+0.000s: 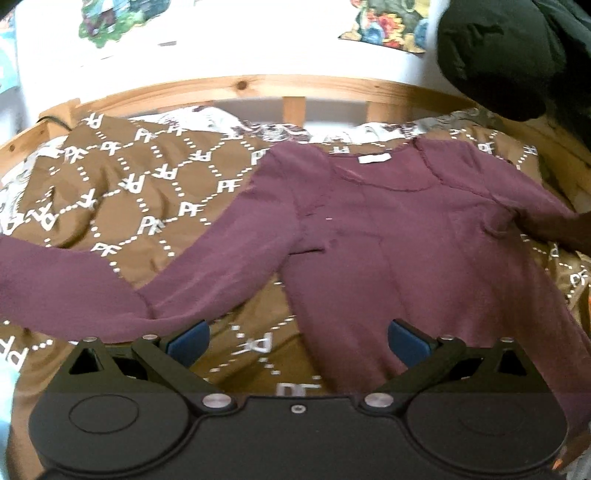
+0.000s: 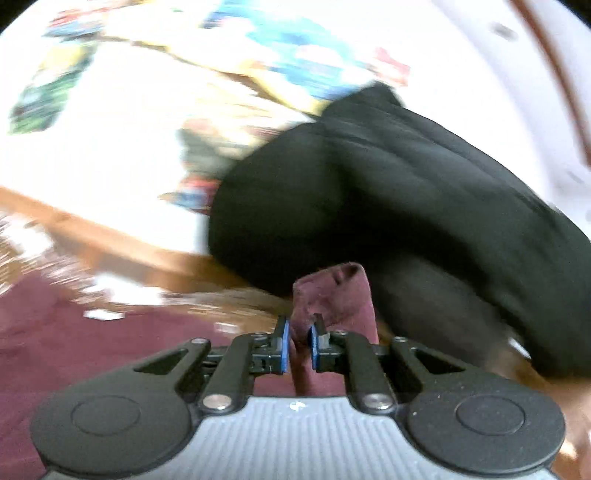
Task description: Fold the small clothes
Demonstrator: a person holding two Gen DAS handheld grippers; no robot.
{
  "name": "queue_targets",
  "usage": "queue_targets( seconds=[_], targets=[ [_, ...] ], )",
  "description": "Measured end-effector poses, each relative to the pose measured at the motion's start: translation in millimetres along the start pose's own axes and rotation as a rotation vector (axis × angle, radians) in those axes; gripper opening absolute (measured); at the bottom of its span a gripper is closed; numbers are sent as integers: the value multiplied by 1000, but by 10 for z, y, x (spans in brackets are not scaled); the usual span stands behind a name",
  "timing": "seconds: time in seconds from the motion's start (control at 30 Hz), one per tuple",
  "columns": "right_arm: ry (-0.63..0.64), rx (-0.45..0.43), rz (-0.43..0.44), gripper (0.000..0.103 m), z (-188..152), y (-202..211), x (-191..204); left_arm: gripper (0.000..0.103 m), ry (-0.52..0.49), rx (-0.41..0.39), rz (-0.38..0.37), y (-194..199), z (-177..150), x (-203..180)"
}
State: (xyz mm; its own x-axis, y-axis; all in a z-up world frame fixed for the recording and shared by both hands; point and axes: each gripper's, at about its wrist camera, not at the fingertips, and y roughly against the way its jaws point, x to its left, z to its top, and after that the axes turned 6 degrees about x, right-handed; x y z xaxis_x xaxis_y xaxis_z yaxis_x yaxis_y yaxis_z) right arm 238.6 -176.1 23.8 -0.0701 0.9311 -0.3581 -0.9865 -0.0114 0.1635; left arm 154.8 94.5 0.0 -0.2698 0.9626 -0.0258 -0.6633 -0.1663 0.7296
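Observation:
A small maroon long-sleeved top (image 1: 399, 236) lies face up on a brown patterned blanket (image 1: 147, 184), neckline at the far side, its left sleeve (image 1: 92, 288) stretched out to the left. My left gripper (image 1: 297, 341) is open and empty, hovering over the blanket between the left sleeve and the top's body. My right gripper (image 2: 298, 343) is shut on a bunched end of the maroon sleeve (image 2: 332, 295) and holds it raised. The right wrist view is blurred.
A wooden bed frame (image 1: 258, 86) runs along the far side of the blanket. A dark, black garment or cushion (image 1: 498, 55) sits at the far right, also large in the right wrist view (image 2: 388, 192). Colourful pictures (image 1: 107, 18) hang on the white wall.

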Motion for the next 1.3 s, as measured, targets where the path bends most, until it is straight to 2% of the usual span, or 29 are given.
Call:
queue_targets(
  seconds=[0.13, 0.23, 0.33, 0.5, 0.57, 0.6, 0.63, 0.67, 0.73, 0.8, 0.9, 1.0, 1.13, 1.3],
  targets=[
    [174, -33, 172, 12, 20, 121, 670, 102, 25, -2, 28, 7, -16, 230],
    [252, -25, 298, 12, -29, 296, 1105, 102, 47, -2, 50, 6, -28, 388],
    [320, 5, 411, 12, -95, 454, 1449, 102, 50, -2, 67, 9, -35, 493],
    [390, 74, 554, 15, -305, 573, 1753, 102, 31, -8, 82, 8, -38, 562],
    [398, 92, 603, 27, -365, 585, 1795, 102, 37, -13, 69, -2, -31, 561],
    [396, 103, 634, 44, -352, 561, 1798, 102, 42, -16, 61, -16, -22, 550],
    [388, 110, 664, 56, -371, 590, 1772, 102, 46, -19, 52, -32, -15, 531],
    [376, 113, 684, 59, -387, 595, 1735, 102, 49, -23, 43, -50, -2, 510],
    [350, 128, 731, 75, -404, 626, 1594, 102, 54, -34, 20, -80, 26, 457],
    [308, 138, 758, 85, -422, 650, 1421, 102, 61, -49, -7, -109, 55, 383],
    [224, 144, 734, 88, -480, 653, 1116, 102, 62, -56, -50, -188, 96, 236],
    [136, 164, 622, 86, -577, 506, 794, 102, 38, -36, -62, -343, 119, -8],
    [25, 214, 458, 71, -722, 44, 445, 102, 7, -9, -47, -587, 83, -393],
    [-115, 240, 386, 68, -724, -623, 157, 102, -103, 23, 14, -796, -26, -759]
  ],
)
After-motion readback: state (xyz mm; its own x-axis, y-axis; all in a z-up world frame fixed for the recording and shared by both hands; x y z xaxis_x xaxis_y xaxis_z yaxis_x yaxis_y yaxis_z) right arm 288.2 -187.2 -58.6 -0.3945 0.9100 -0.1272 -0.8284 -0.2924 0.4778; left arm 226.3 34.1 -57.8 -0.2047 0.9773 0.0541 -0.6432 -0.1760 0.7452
